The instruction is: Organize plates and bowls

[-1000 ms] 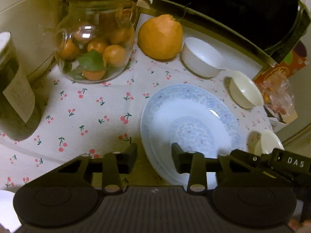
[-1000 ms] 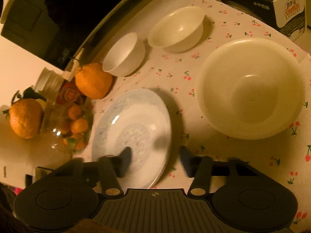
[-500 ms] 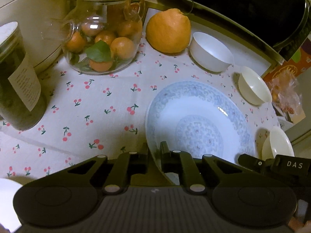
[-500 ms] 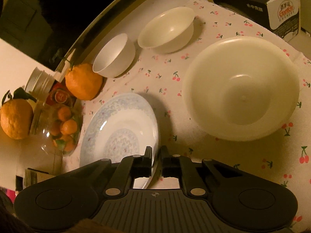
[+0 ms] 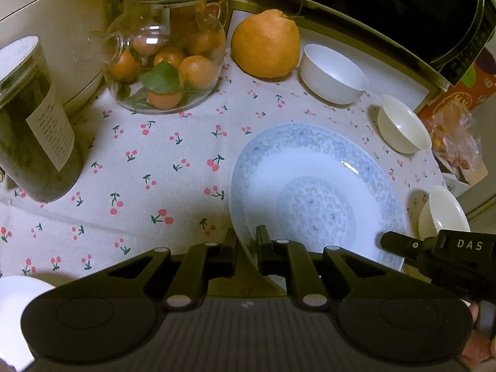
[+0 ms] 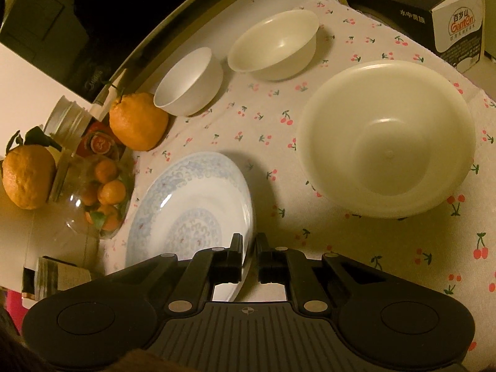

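The left hand-held gripper [image 5: 247, 240] was clamped on the near rim of the blue-patterned plate [image 5: 316, 192], and the right hand-held gripper [image 6: 248, 248] pinched its opposite edge, each body hiding the rim it held. Whether the plate still touched the cherry-print cloth on the desk [image 5: 139, 167] could not be made out. Beyond it lay a large cream bowl [image 6: 386, 138], a small cream bowl [image 6: 274, 45] and a white bowl [image 6: 187, 82] beside an orange [image 6: 138, 121], while a white dish [image 5: 18, 303] was cut off at the left view's corner.
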Demonstrator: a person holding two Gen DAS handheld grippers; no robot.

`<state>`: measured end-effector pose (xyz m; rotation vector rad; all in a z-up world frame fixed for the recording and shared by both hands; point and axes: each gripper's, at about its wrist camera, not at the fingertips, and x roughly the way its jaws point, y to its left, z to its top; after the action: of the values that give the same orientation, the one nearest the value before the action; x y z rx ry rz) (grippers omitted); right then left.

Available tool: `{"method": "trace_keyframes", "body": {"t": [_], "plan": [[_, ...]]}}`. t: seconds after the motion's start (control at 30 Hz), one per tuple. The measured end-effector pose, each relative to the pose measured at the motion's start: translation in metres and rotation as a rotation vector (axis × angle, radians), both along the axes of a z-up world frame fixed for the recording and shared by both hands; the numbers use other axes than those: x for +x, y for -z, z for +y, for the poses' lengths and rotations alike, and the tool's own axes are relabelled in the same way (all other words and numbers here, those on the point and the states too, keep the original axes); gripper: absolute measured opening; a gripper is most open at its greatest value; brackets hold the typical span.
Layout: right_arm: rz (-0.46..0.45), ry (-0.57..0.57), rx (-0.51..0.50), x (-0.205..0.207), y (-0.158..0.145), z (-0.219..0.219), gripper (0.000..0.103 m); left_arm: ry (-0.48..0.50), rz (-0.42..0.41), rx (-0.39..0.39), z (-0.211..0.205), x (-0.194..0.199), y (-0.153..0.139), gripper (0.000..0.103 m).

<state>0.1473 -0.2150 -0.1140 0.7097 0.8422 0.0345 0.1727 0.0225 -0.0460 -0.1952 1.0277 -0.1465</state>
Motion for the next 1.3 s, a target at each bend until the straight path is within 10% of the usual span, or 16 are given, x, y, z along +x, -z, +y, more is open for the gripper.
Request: {"method": "trace_keyframes", "body": {"t": [0.53, 0.67, 0.8, 1.3], "plan": [[0.006, -0.041, -0.004, -0.002, -0.005, -0.005, 0.015, 0.016, -0.02, 0.049, -0.002, -0.005, -0.005, 0.027], [-0.002, -0.061, 0.006, -0.008, -0.013, -0.008, 0.029, 0.032, -0.028, 0.045, 0.0, -0.009, -0.012, 0.036], [-0.024, -0.088, 0.012, -0.017, -0.021, -0.01, 0.066, 0.059, -0.039, 0.061, 0.001, -0.015, -0.017, 0.055], [-0.026, -0.187, -0.103, -0.065, -0.037, -0.009, 0.086, 0.281, -0.083, 0.093, 0.01, -0.054, -0.031, 0.09]]}}
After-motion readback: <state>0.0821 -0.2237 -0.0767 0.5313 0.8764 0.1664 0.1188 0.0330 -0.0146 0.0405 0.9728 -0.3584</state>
